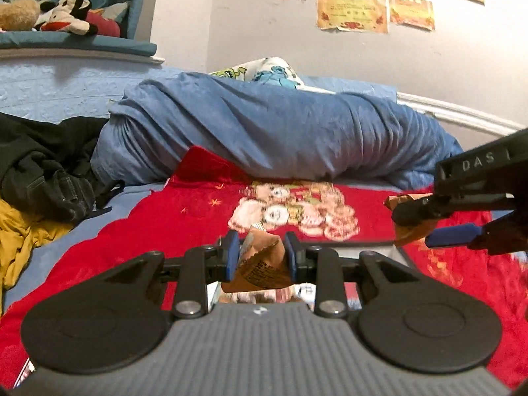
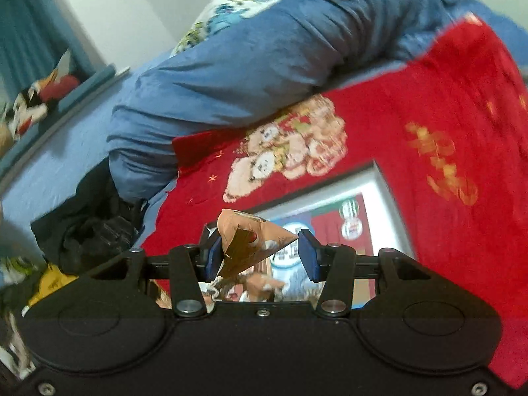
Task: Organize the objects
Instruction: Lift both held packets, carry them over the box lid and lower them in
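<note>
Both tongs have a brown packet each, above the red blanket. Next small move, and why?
Probably carry both over the tray and lower them. The left tongs pinch a brown packet; the right tongs hold another packet, clear of the red blanket; the tray already holds packets.

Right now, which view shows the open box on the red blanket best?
The right wrist view: the box shows its grey rim and colourful packets inside. The left wrist view shows only a thin strip of rim behind the tool.

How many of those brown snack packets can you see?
2. One packet is pinched in the left claw; the other packet sits in the right claw. More may lie hidden below in the box.
</note>
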